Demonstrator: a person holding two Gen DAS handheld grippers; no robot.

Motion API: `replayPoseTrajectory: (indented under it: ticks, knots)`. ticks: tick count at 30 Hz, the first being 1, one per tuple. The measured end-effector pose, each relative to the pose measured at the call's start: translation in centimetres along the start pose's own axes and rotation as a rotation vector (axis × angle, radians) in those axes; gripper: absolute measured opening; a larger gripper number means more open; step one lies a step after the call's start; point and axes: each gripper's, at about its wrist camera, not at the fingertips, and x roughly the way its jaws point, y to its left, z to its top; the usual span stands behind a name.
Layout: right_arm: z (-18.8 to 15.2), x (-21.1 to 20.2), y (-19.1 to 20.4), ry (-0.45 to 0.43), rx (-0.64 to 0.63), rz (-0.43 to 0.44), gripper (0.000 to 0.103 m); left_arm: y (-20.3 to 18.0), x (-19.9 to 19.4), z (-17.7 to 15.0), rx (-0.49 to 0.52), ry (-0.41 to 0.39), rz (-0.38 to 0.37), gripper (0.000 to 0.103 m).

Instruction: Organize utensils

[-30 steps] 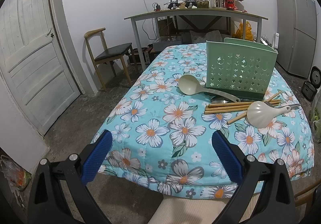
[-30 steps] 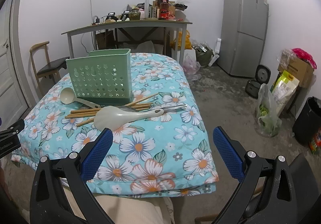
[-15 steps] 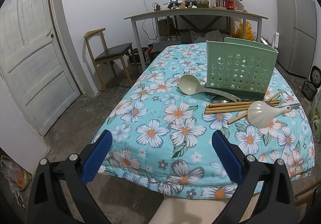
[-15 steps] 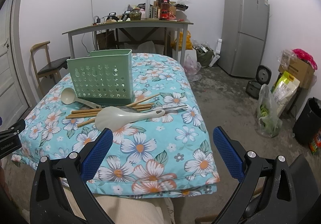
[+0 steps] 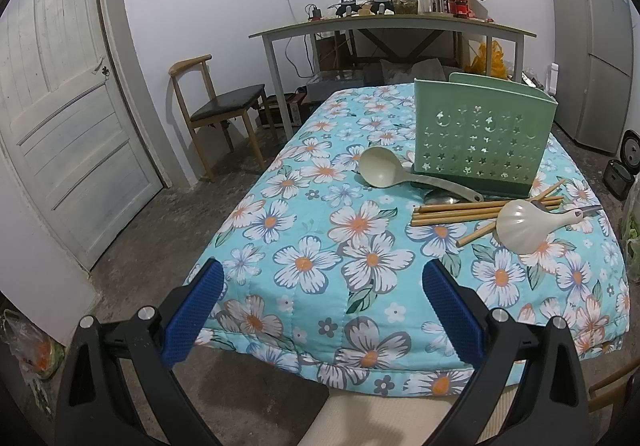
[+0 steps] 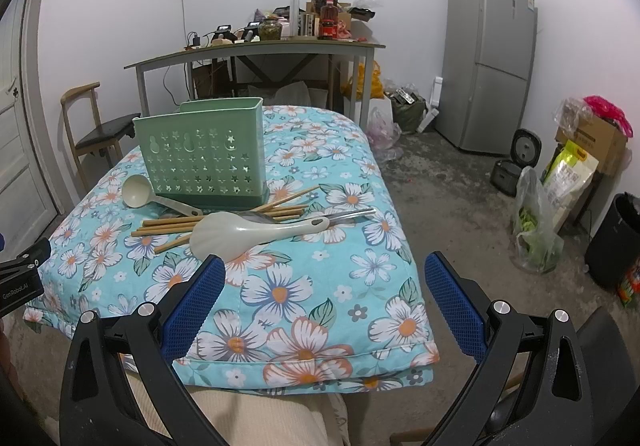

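Observation:
A green perforated utensil holder [image 5: 482, 136] [image 6: 204, 154] stands upright on the flowered table cover [image 5: 340, 242] [image 6: 328, 270]. In front of it lie a cream ladle [image 5: 380, 170] [image 6: 140, 192], several bamboo chopsticks [image 5: 460, 212] [image 6: 168, 226], a cream rice paddle [image 5: 528, 226] [image 6: 240, 232] and a metal utensil [image 6: 348, 216]. A metal spoon bowl [image 5: 440, 198] peeks out under the ladle handle. My left gripper [image 5: 324, 288] and right gripper [image 6: 324, 282] are both open and hold nothing, hovering at the table's near edge, well short of the utensils.
A wooden chair [image 5: 216, 106] and a white door [image 5: 60, 126] are to the left. A cluttered grey table [image 6: 256, 50] stands behind. A fridge [image 6: 492, 58], bags [image 6: 536, 222] and a black bin [image 6: 616, 238] line the right side. A person's beige trouser leg [image 6: 256, 418] is below.
The right wrist view has crept slightly closer to the table. The left view is unchanged, and both grippers stay open.

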Motion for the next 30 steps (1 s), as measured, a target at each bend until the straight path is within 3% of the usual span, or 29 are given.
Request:
replayPoseTrajectory:
  ticks: [14,22,25,30]
  knots:
    - [-0.1,-0.1,0.6,-0.016,-0.001,0.007,0.095,1.1,1.5,0.4,0.005,0.002,-0.012,0.097]
    - [2.0,1.0,2.0,-0.116,-0.037,0.045,0.095,2.1,5.0,2.4,0.011,0.026,-0.049,0.097]
    - [2.5,2.5,2.8,-0.115,-0.059,0.072,0.095,2.7,6.9,3.3,-0.007,0.03,-0.126,0.097]
    - [1.8,5.8,4.0,-0.065,-0.073,0.139,0.095,3.4,11.5,4.5,-0.058,0.039,-0.399,0.097]
